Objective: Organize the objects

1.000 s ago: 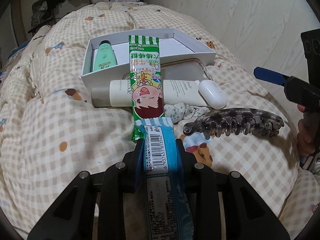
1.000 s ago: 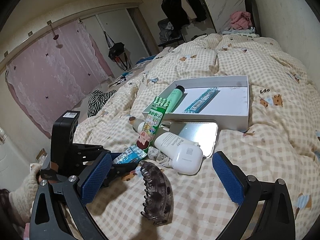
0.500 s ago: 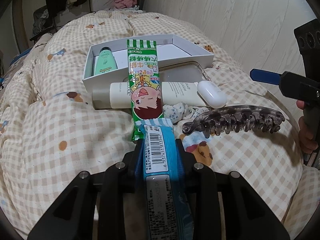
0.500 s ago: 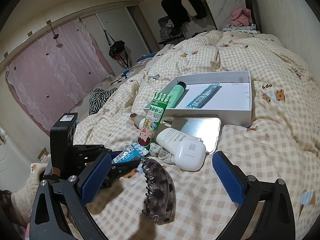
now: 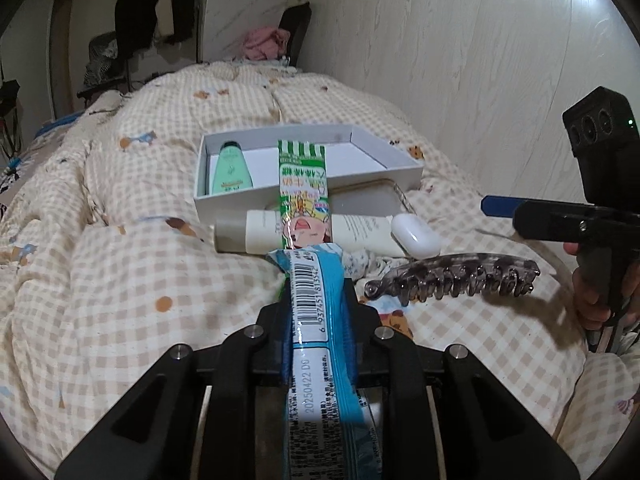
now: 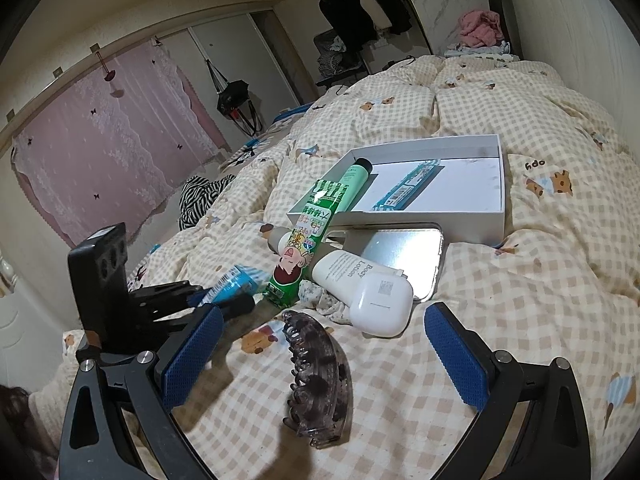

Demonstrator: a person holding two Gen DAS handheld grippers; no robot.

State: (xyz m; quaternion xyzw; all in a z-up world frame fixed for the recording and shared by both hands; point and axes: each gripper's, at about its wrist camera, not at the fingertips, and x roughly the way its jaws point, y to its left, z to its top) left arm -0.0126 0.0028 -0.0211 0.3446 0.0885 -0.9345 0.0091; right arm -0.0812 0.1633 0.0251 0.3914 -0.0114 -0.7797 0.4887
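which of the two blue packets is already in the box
The blue packet lying flat on the floor of the white box, beside the green tube. The other blue packet is outside the box, clamped in the left tool.

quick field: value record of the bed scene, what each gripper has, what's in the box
left gripper: shut on blue packet
right gripper: open, nothing held, hair claw clip lies between its fingers
white box: holds green tube and a blue packet
outside box: lotion tube, green snack stick, white earbud case, mirror
surface: checked duvet
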